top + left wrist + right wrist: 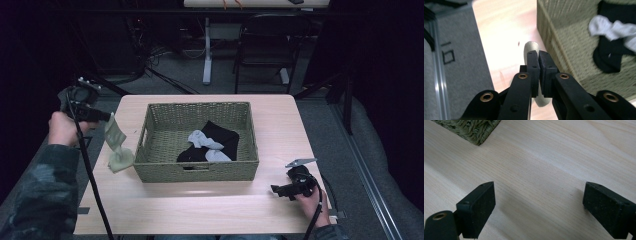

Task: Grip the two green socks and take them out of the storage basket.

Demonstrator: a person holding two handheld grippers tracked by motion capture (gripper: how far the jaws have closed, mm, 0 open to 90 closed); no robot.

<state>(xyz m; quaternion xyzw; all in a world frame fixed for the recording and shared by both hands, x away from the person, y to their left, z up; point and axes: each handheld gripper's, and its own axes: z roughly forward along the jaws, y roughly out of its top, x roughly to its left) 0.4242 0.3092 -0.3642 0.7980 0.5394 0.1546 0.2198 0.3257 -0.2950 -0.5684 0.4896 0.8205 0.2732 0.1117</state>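
A pale green sock (118, 145) is being held by the left tongs (107, 117), whose jaws are being pressed together on its upper end; in the left gripper view the cloth (531, 48) is being pinched between the two black pads. The sock is hanging with its long axis nearly upright, its lower end bunching on the desk (200, 200) just beside the left wall of the woven basket (197, 170). The basket is lying to the right of the left tongs, so a short carry rightward over the rim is being called for, judging by the black sock (220, 137) and grey sock (205, 142) already lying inside. The right tongs (278, 190) are being rested on the desk near its front right corner, jaws standing wide with nothing between them, well apart from the sock.
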